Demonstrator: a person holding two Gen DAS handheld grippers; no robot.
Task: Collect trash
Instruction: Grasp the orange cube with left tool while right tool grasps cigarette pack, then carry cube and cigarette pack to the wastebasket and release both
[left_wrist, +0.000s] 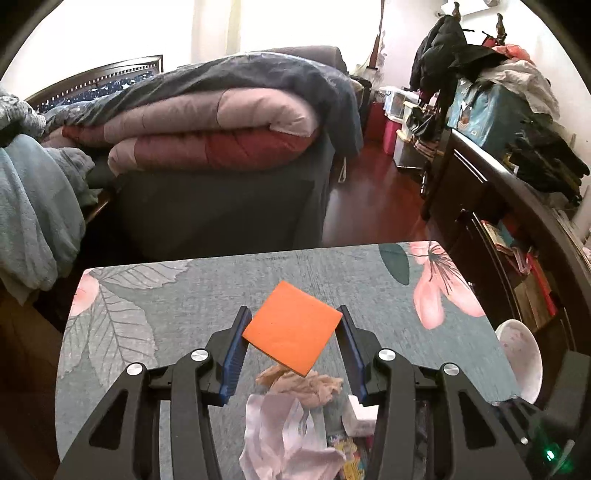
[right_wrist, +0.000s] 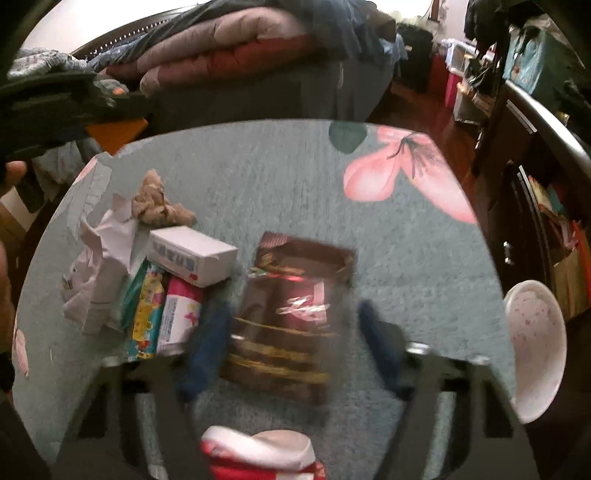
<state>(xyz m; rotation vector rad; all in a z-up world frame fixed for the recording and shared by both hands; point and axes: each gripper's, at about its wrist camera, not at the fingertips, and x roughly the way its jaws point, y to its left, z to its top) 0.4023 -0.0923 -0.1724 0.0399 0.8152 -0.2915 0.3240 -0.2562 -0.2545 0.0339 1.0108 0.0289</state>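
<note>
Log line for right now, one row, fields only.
left gripper: shut on orange pad, lifted off table | right gripper: jaws straddle brown packet, blurred, grip unclear | trash remaining: crumpled paper, white box

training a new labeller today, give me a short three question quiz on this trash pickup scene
1. True or false: the left gripper holds a flat orange square pad.
2. Which lies between the blurred right gripper's jaws: A, dark brown printed wrapper; B, small white cardboard box?
3. What crumpled item sits beside the white box's far end?

Key: 1 true; 2 A; 3 crumpled brown paper wad.
</note>
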